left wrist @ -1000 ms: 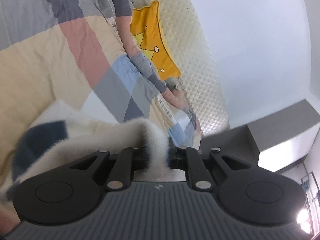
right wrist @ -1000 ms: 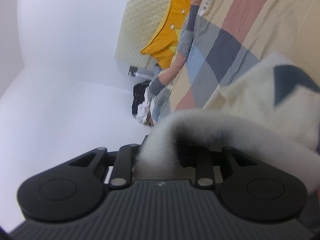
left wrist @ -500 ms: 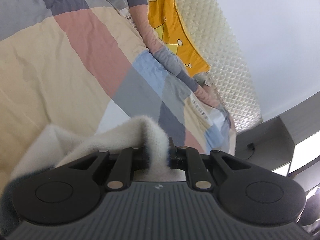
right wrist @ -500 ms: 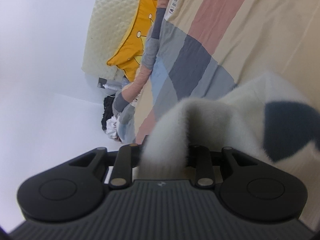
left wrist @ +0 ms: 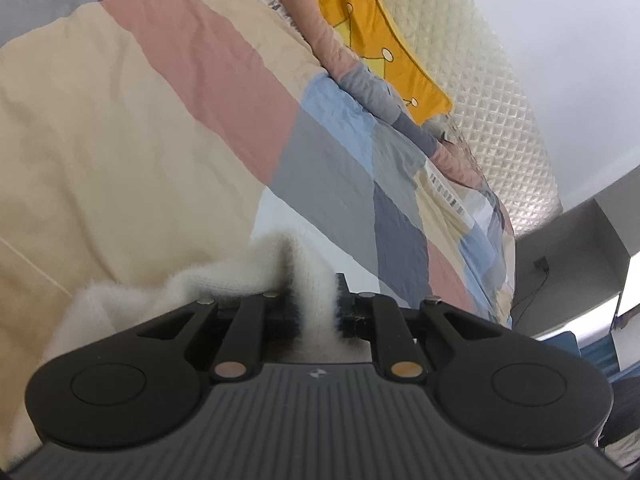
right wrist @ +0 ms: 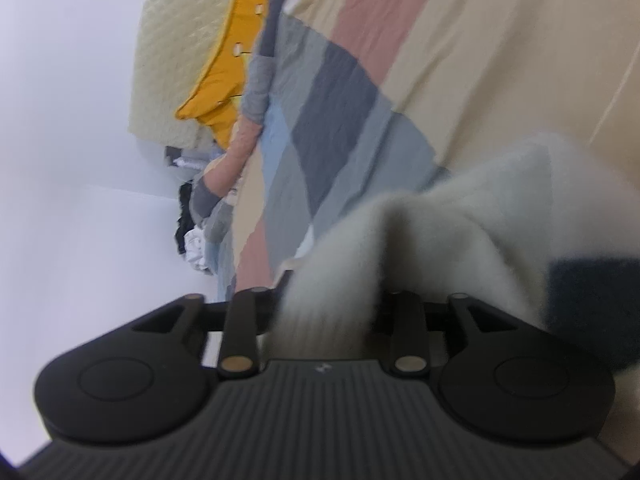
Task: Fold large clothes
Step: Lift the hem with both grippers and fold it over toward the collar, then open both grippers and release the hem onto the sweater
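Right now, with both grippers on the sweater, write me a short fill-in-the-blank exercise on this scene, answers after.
1. The left gripper pinches a fold of the fluffy ____ sweater.
2. In the right wrist view the sweater bears a dark ____ patch.
3. The sweater lies on a patchwork ____.
4. The cushion by the headboard is ____.

Missing words: white; blue; quilt; yellow

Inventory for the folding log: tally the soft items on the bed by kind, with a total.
Fuzzy cream sweater: 1
Patchwork quilt: 1
Yellow crown cushion: 1
Total: 3
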Tool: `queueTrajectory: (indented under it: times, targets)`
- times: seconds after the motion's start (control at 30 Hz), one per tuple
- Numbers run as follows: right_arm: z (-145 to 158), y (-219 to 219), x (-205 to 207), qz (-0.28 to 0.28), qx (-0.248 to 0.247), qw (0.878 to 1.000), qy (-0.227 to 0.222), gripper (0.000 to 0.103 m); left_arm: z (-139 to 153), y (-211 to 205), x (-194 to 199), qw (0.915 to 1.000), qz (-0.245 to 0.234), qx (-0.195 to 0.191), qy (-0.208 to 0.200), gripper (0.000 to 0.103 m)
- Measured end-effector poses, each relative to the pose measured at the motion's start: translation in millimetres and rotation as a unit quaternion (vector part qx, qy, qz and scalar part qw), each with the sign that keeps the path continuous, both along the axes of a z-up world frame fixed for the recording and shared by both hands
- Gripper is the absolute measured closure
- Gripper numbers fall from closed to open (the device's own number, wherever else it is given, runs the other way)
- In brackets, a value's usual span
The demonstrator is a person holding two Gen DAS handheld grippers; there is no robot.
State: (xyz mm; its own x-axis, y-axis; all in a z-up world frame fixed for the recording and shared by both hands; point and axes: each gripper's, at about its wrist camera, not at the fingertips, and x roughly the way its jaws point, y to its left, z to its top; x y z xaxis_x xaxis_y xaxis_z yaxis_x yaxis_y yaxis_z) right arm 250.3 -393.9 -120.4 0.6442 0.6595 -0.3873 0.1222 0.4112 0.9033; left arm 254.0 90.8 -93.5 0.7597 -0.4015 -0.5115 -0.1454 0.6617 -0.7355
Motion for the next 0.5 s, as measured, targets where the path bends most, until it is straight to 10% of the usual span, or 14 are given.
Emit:
queueTrajectory:
  times: [0.2, 0.5]
  targets:
    - [20, 9, -19, 0.036, -0.024, 0.998, -0.054, 0.031, 13, -16, -24, 0.9992, -0.023, 0.003, -0.031, 0.040]
    - [59, 19, -78, 0.050, -0.065, 0.991, -0.107, 0.028, 52, -50, -92, 0.9932, -0.061, 0.065, -0.075, 0.034]
